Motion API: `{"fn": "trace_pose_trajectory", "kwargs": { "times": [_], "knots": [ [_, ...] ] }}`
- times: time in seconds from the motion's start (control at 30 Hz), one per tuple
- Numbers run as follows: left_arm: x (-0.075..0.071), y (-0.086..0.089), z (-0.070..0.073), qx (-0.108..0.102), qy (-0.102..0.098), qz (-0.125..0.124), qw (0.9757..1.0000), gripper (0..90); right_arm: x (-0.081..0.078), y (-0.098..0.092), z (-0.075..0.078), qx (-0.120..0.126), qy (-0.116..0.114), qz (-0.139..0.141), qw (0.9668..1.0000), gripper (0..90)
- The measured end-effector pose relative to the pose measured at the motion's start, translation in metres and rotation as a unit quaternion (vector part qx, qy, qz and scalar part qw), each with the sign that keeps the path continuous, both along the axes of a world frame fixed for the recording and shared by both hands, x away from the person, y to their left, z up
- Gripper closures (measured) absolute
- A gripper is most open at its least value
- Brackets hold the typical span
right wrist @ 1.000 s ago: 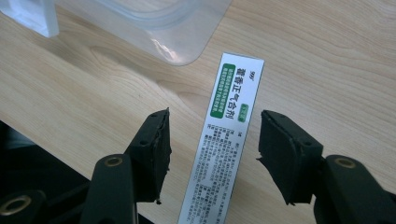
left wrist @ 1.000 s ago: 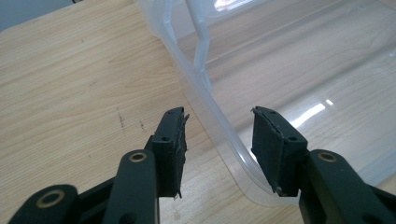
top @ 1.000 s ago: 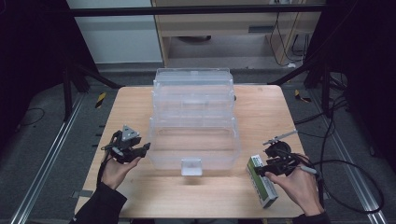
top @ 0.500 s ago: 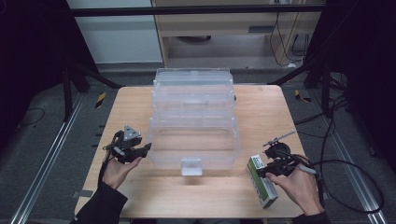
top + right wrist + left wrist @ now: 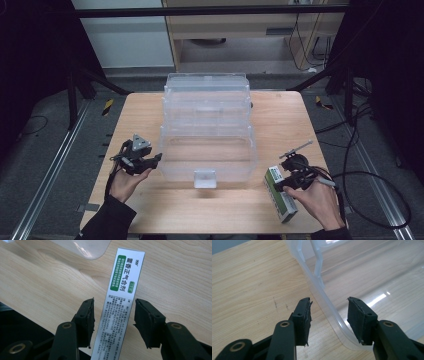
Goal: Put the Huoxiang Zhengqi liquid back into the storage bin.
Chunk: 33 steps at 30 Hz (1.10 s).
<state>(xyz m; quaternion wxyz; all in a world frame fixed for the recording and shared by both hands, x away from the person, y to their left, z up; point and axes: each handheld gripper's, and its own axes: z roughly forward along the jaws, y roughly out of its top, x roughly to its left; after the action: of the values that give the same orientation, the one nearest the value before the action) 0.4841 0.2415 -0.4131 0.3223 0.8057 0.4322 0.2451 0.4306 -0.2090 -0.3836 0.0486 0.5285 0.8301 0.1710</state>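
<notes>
Tabletop [image 5: 150,115]: light wood with visible grain, rectangular, on a dark frame over a grey floor.
Centre: 1 clear plastic storage box [image 5: 207,125], stepped in tiers, standing on the tabletop with a small latch at its near wall.
Near right corner: 1 long white-and-green medicine carton [image 5: 280,192] with printed Chinese text, lying flat, just beside the box's near right corner and apart from it.
Left part: bare wood with faint scuff marks.
</notes>
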Motion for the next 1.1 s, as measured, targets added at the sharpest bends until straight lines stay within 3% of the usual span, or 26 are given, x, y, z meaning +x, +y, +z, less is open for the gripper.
{"fn": "trace_pose_trajectory", "kwargs": {
  "times": [0.63, 1.1],
  "knots": [
    [0.000, -0.001, -0.001, 0.000, 0.000, -0.001, 1.0000, 52.5, 0.002, 0.001, -0.013, -0.018, 0.031, 0.001, 0.9994, 55.3],
    [0.001, -0.001, -0.001, 0.002, 0.001, -0.002, 1.0000, 52.6, 0.005, 0.005, -0.012, -0.036, 0.042, 0.002, 0.9985, 58.3]
  ]
}}
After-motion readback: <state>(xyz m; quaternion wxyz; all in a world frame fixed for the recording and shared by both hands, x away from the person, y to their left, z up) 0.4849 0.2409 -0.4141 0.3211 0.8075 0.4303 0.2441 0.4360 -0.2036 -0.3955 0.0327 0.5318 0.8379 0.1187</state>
